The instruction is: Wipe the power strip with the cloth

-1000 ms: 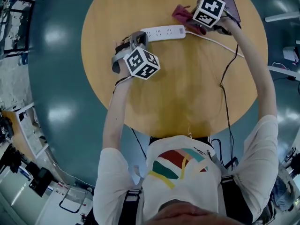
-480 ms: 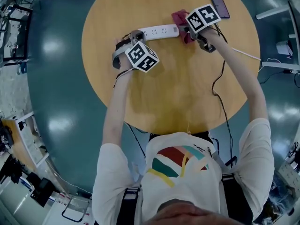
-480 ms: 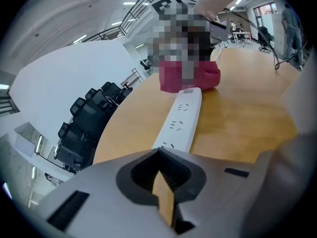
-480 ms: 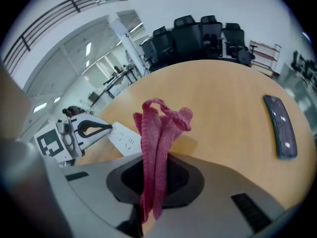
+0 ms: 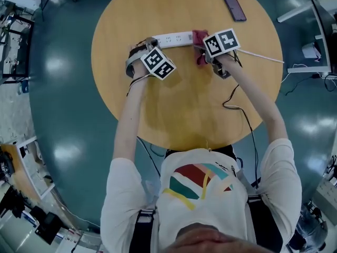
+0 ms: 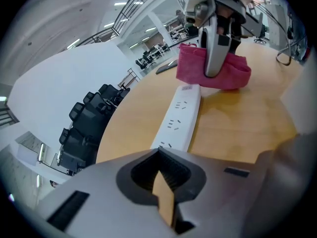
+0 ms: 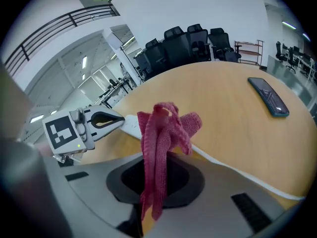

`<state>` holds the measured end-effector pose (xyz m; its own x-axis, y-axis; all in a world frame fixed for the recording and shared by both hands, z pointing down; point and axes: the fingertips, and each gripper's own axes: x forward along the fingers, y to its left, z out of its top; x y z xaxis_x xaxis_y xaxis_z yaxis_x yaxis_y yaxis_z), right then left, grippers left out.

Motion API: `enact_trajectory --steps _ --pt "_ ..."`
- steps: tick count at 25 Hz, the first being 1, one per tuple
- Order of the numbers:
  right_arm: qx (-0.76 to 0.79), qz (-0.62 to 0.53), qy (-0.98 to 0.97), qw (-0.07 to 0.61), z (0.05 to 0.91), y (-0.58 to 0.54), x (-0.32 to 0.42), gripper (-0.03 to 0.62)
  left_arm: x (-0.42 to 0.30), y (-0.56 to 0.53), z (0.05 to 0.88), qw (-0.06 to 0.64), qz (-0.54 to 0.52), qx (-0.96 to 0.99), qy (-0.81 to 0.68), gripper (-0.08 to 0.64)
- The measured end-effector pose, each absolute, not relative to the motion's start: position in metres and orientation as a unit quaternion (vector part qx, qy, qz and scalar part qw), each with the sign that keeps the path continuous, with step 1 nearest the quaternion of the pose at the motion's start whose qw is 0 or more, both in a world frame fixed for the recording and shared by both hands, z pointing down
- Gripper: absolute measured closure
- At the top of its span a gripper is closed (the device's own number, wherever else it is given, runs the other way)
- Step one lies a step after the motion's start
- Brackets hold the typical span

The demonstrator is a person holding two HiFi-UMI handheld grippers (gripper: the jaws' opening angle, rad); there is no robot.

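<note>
A white power strip (image 5: 171, 39) lies across the far part of the round wooden table (image 5: 174, 104). My left gripper (image 5: 151, 40) is shut, and its tips sit at the strip's left end; in the left gripper view the strip (image 6: 179, 118) runs away from under the closed jaws (image 6: 161, 182). My right gripper (image 5: 203, 49) is shut on a red cloth (image 5: 199, 37), which hangs at the strip's right end. The cloth (image 7: 161, 130) bunches up out of the right gripper (image 7: 153, 182). From the left gripper view, the cloth (image 6: 218, 73) touches the strip's far end.
A dark phone (image 5: 234, 8) lies on the table far right, also in the right gripper view as the phone (image 7: 267, 97). The strip's white cable (image 5: 258, 55) trails off to the right. Black gripper cables (image 5: 231, 101) cross the table toward the person. Office chairs (image 7: 193, 43) stand beyond the table.
My right gripper has carried the cloth leftward from beyond the strip's right end onto that end, and has rolled. The left gripper stays at the strip's left end.
</note>
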<state>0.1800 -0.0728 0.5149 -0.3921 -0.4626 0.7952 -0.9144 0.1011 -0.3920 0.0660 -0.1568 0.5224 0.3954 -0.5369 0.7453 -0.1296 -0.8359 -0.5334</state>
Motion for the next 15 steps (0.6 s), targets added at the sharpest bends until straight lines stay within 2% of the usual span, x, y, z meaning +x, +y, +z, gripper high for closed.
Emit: enact_trajectory --steps 5,10,13,15 --pt "0.509 0.444 -0.693 0.251 0.505 -0.069 0.182 0.554 0.067 -0.142 0.517 0.168 -0.499 -0.831 0.179 0.525" --pt "0.497 0.421 -0.718 0.246 0.481 -0.054 0.183 0.553 0.054 -0.124 0.510 0.156 -0.427 -0.861 0.227 0.525" --pt "0.463 0.406 -0.753 0.231 0.463 -0.068 0.179 0.554 0.056 -0.109 0.508 0.143 -0.396 -0.871 0.254 0.525" --pt "0.411 0.358 -0.800 0.251 0.449 -0.088 0.161 0.552 0.066 -0.095 0.509 0.127 -0.389 -0.877 0.254 0.525"
